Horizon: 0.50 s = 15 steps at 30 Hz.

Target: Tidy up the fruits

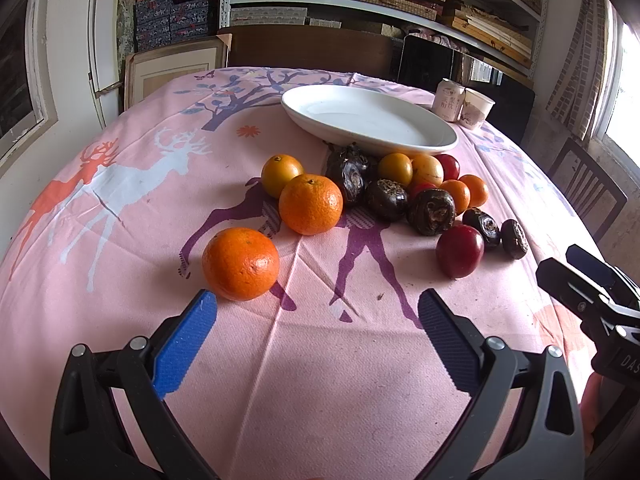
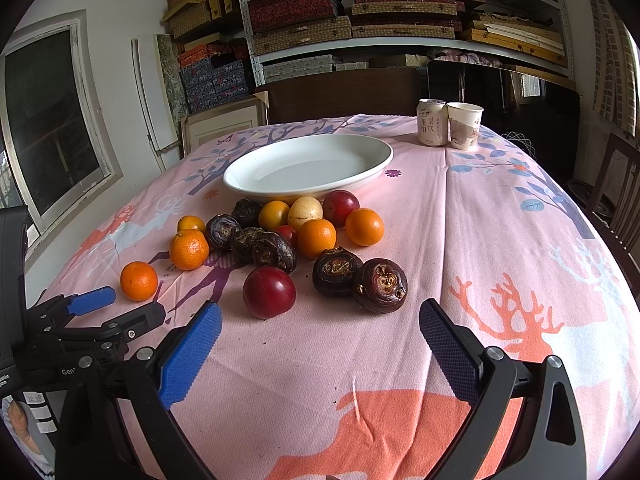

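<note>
A white oval plate (image 1: 420, 140) (image 2: 360, 172) stands empty on the pink tablecloth. In front of it lies a loose pile of fruit: oranges (image 1: 240, 263) (image 2: 139, 281), red plums (image 1: 459, 251) (image 2: 269, 292), yellow fruits (image 1: 281, 174) (image 2: 305, 211) and several dark brown water chestnuts (image 1: 431, 211) (image 2: 379, 285). My left gripper (image 1: 316, 312) is open and empty, just short of the nearest orange. My right gripper (image 2: 320, 328) is open and empty, just short of the nearest plum and two chestnuts. Each gripper shows in the other's view, the left (image 2: 116, 308) and the right (image 1: 576, 276).
A drink can (image 2: 431, 122) (image 1: 450, 100) and a paper cup (image 2: 464, 125) (image 1: 476, 108) stand at the table's far right. Wooden chairs (image 1: 584, 188) (image 2: 620, 200) stand at the right edge. Shelves of boxes (image 2: 360, 20) fill the wall behind.
</note>
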{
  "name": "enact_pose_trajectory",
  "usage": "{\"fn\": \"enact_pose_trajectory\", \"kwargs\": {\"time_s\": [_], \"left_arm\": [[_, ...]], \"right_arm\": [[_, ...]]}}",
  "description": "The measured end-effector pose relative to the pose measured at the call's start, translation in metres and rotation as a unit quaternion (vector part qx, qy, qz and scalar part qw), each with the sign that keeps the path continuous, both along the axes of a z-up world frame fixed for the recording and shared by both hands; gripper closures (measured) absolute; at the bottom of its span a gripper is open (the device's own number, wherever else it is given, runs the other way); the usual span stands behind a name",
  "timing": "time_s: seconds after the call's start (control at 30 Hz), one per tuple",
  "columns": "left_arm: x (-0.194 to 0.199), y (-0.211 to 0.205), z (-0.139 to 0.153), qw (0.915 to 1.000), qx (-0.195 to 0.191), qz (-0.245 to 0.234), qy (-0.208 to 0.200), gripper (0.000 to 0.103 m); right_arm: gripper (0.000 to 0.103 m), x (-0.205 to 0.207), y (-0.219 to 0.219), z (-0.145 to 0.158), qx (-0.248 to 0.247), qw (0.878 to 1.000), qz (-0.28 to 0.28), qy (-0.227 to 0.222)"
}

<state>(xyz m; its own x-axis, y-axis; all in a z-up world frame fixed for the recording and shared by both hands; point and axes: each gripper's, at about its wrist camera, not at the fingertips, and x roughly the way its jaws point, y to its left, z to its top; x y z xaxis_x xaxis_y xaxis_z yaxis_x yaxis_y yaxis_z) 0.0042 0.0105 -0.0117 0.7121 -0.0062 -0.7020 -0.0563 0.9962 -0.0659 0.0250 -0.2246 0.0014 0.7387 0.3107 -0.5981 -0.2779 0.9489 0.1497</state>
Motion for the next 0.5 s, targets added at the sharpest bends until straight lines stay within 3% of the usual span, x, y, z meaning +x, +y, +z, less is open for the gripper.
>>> {"fn": "enact_pose_trajectory", "kwargs": {"time_s": [0.2,0.33,0.4,0.5], "left_arm": [[0.003,-0.001,-0.005,0.9997,-0.008,-0.005,0.021,0.004],[0.016,0.005,-0.019,0.9951,-0.046,-0.024,0.084,0.004],[0.016,0.004,-0.018,0.9957,-0.028,-0.030,0.083,0.004],[0.019,-0.006,-0.024,0.9921,0.031,-0.054,0.109,0.004]], "right_arm": [[0.004,0.001,-0.001,0.001,-0.001,1.000,0.001,0.007],[0.004,0.012,0.001,-0.011,-0.004,0.999,0.007,0.047],[0.004,0.017,0.001,-0.015,-0.003,0.997,0.008,0.075],[0.004,0.027,-0.006,-0.028,0.001,0.991,0.011,0.132]]}}
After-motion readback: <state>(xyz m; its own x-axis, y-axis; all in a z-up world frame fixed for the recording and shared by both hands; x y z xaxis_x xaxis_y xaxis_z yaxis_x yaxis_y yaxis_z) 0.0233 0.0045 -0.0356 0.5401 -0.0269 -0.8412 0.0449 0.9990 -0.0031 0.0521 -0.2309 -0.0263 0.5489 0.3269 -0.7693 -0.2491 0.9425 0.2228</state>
